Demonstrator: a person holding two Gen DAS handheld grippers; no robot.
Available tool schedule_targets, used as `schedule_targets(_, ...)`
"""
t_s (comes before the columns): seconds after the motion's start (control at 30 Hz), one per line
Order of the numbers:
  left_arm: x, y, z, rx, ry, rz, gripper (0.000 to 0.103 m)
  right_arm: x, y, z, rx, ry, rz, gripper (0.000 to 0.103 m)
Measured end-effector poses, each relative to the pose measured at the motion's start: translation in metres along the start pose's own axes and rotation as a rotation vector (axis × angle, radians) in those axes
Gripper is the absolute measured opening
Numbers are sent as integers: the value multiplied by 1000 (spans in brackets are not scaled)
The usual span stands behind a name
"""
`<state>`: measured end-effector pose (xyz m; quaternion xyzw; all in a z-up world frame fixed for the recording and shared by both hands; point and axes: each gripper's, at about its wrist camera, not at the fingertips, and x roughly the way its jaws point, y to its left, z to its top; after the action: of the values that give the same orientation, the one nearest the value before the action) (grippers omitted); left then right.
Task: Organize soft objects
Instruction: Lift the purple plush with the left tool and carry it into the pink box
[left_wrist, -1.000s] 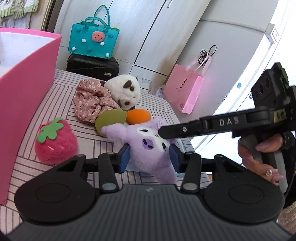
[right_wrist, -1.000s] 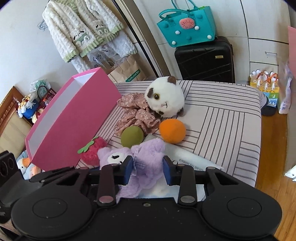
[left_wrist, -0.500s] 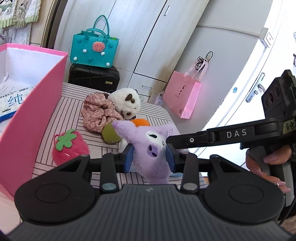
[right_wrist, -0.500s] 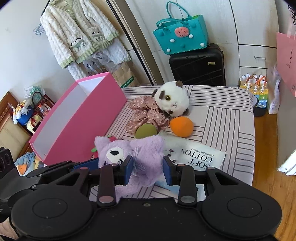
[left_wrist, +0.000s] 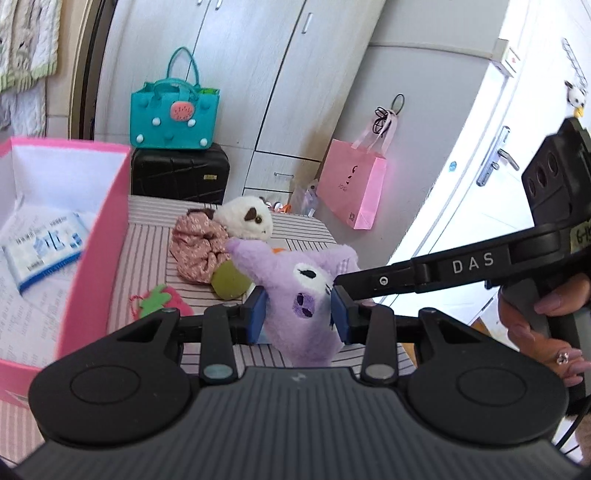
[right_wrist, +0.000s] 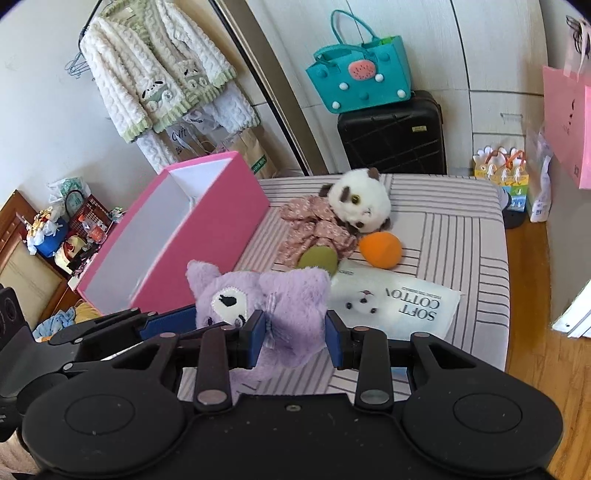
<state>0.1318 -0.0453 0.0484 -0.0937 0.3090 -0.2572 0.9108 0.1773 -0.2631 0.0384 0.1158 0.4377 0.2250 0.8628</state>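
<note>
right beside the pink box (right_wrist: 207, 221), both grippers have the purple plush (right_wrist: 291, 299) pinched and lifted off the bed (right_wrist: 461, 236): left gripper (left_wrist: 299, 314) fingers clamp its head, right gripper (right_wrist: 293, 339) fingers squeeze its body. panda plush (right_wrist: 364, 203), orange ball (right_wrist: 380, 249) and green ball (right_wrist: 319, 258) lie beyond the box.

White capital letters "DAS" stand on the black arm of the right tongs (left_wrist: 341, 291), seen in the left wrist view. A yellowish tag (left_wrist: 580, 236) on the same tool begins "6-1", and the rest is cut off. In the right wrist view, a white packet (right_wrist: 395, 304) lying on the striped surface (right_wrist: 461, 236) reads "SOFT COTTON", upside down from this side, with finer print beside it too small to read. A blue and white packet (left_wrist: 44, 254) inside the pink box (left_wrist: 99, 236) carries print that is too blurred to make out.
</note>
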Motion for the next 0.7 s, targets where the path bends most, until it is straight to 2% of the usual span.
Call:
schedule_targets(0.3,-55,16,22,54,16,13,37,-22,66,6,-100,-21,-30,40)
schedule_targets(0.5,-88,42,39,91,-8,72,37,-21,116,19,-195,-45,-5,40)
schedule_targets(0.7,-97,77,54,98,-5,149,37,6,150,41,-245,-42,45,40)
